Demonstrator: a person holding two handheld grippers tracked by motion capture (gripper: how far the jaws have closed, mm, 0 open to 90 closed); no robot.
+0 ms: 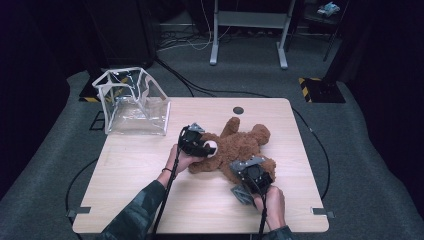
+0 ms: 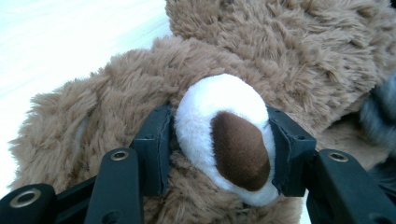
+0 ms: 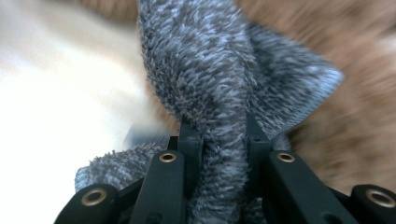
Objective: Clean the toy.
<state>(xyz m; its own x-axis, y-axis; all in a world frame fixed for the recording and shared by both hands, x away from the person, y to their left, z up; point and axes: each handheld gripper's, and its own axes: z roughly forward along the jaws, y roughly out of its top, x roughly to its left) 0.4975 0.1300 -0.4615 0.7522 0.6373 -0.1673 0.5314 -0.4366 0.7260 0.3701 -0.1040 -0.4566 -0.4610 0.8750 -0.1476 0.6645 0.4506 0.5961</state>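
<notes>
A brown teddy bear (image 1: 239, 146) lies on the wooden table (image 1: 150, 165), head toward the left. Its white snout with the dark brown nose (image 2: 224, 140) sits between the jaws of my left gripper (image 1: 207, 146), which is shut on it from both sides. My right gripper (image 1: 248, 176) is at the bear's lower right and is shut on a fold of grey fuzzy cloth (image 3: 219, 93) that rises between the jaws. A corner of that grey cloth (image 1: 240, 194) pokes out below the gripper near the right hand.
A clear plastic bag (image 1: 132, 102) with white edging stands open at the table's back left corner. A dark round hole (image 1: 238, 110) sits near the far edge. Cables trail from both grippers toward the near edge. A metal frame (image 1: 248, 30) stands on the floor beyond.
</notes>
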